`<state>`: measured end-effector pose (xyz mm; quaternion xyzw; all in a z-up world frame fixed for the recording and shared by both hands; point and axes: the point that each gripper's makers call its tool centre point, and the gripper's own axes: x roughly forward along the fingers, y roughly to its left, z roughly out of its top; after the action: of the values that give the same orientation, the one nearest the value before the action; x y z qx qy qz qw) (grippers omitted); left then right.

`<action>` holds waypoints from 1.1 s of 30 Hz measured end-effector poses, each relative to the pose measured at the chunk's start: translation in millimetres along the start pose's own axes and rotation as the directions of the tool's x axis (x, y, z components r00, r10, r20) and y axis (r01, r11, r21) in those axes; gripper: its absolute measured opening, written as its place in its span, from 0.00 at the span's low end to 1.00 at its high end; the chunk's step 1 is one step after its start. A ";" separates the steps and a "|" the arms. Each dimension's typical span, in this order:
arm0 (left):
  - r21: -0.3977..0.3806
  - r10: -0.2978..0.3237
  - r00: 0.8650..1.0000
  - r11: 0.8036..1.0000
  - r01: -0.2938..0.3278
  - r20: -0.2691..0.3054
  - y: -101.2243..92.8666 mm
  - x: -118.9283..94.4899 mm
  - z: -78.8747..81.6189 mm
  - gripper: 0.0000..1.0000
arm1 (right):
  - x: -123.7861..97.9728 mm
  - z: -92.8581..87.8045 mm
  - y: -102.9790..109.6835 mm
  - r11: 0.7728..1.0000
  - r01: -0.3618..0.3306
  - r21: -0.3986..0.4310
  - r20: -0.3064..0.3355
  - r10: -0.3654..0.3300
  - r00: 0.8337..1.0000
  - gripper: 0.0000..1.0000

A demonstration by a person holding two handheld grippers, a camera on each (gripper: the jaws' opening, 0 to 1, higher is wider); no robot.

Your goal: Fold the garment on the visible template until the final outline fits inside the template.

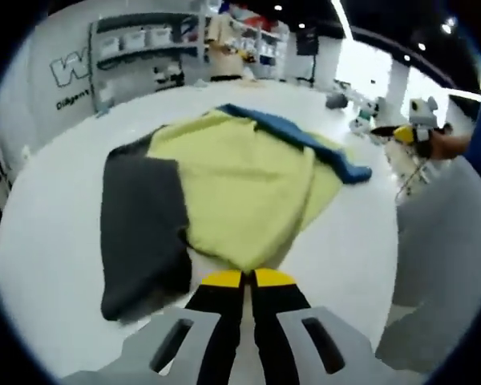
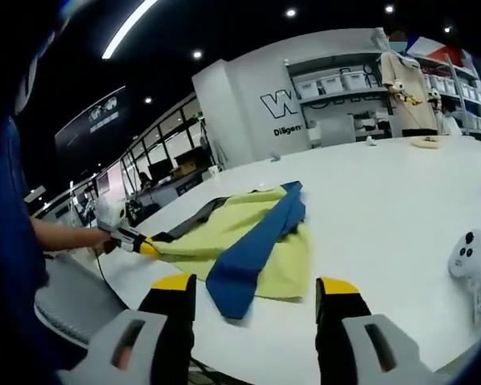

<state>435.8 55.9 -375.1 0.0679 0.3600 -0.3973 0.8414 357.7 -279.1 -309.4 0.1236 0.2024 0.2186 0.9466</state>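
A yellow-green garment (image 1: 240, 192) with a blue part (image 1: 305, 136) lies rumpled on the white table, partly over a dark grey template mat (image 1: 140, 228). My left gripper (image 1: 247, 279) is shut on the garment's near corner, its yellow tips pressed together. In the right gripper view, the garment (image 2: 224, 237) has its blue strip (image 2: 256, 241) draped across it, and the dark mat (image 2: 188, 220) peeks out behind. My right gripper (image 2: 255, 285) stands open in front of the blue strip's end, nothing between its jaws. The left gripper (image 2: 132, 238) holds the garment's corner at the left.
A white handheld device (image 2: 467, 255) lies on the table (image 2: 401, 192) to the right. Shelves (image 2: 345, 88) and a dressed mannequin (image 2: 401, 80) stand behind it. A person's grey-clad leg (image 1: 449, 265) is beside the table edge, and the right gripper (image 1: 409, 135) is held out there.
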 end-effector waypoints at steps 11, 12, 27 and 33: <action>-0.386 -0.145 0.986 0.908 0.164 0.079 -30.9 -40.4 41.1 0.01 | 2.3 -4.4 2.7 0.999 -0.016 0.050 0.021 0.015 1.000 0.56; -0.425 -0.154 0.983 0.887 0.182 0.099 -31.7 -43.5 46.5 0.01 | 2.1 -4.2 2.5 0.998 -0.015 0.053 0.024 0.014 1.000 0.56; -0.396 -0.095 0.993 0.916 0.057 -0.076 -20.5 -28.4 13.1 0.00 | 0.6 -5.9 -1.3 0.998 -0.010 0.059 0.030 0.008 1.000 0.55; -0.293 0.001 0.992 0.955 -0.038 -0.125 2.6 -14.8 4.4 0.00 | 2.5 -8.4 -0.8 0.998 -0.012 0.063 0.028 0.010 1.000 0.55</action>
<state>433.8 65.1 -362.6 -0.0302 0.4660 -0.3257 0.8221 356.4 -277.4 -318.0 0.1574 0.1951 0.2157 0.9437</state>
